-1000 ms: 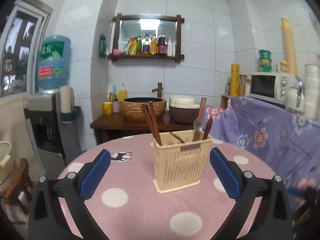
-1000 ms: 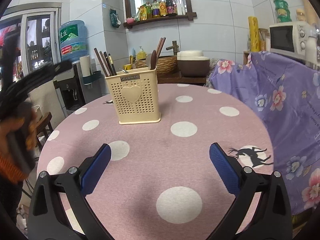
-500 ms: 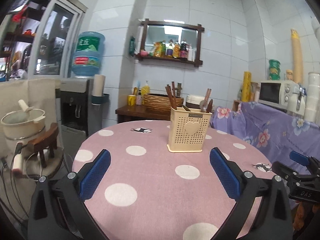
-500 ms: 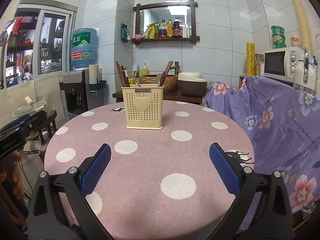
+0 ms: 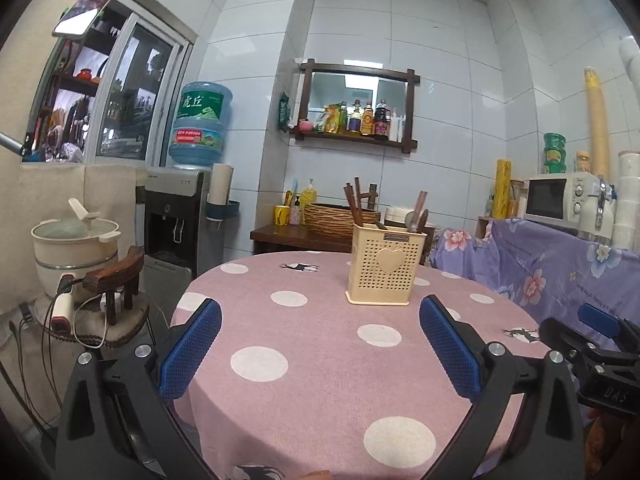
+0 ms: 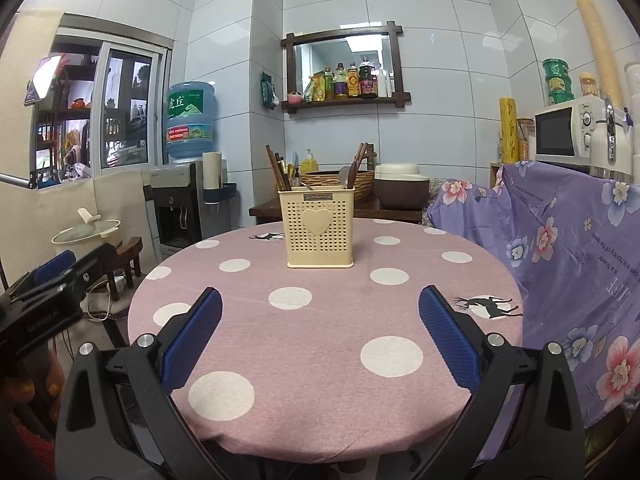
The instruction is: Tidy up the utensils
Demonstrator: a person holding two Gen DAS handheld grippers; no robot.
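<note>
**Both grippers spread wide, utensil holder ahead on the table**

White-tiled walls close in a small kitchen, and I am looking across a round table (image 6: 320, 360) under a pink cloth with white dots. My left gripper (image 5: 320, 344) hangs over the near edge of that table with its blue pads far apart and nothing between them. My right gripper (image 6: 320, 336) is likewise spread wide and empty, over the near part of the cloth.

Ahead of both, well apart from the fingertips, stands the cream utensil holder (image 6: 321, 227), upright, its heart-marked perforated face turned toward me. From the right gripper it sits straight ahead, centred between the fingers; from the left it lies ahead and a little to the right. Dark chopsticks (image 6: 276, 168) lean out of its left side, and a spoon (image 6: 345, 176) with more brown handles rises from its right side.

At the right edge of the left wrist view I see the right gripper, beside the table rim. Beyond the table, past the holder, a water dispenser (image 5: 180, 216) stands to the left, a microwave (image 6: 568, 132) to the right, and a wooden wall shelf (image 6: 344, 68) with bottles above.
</note>
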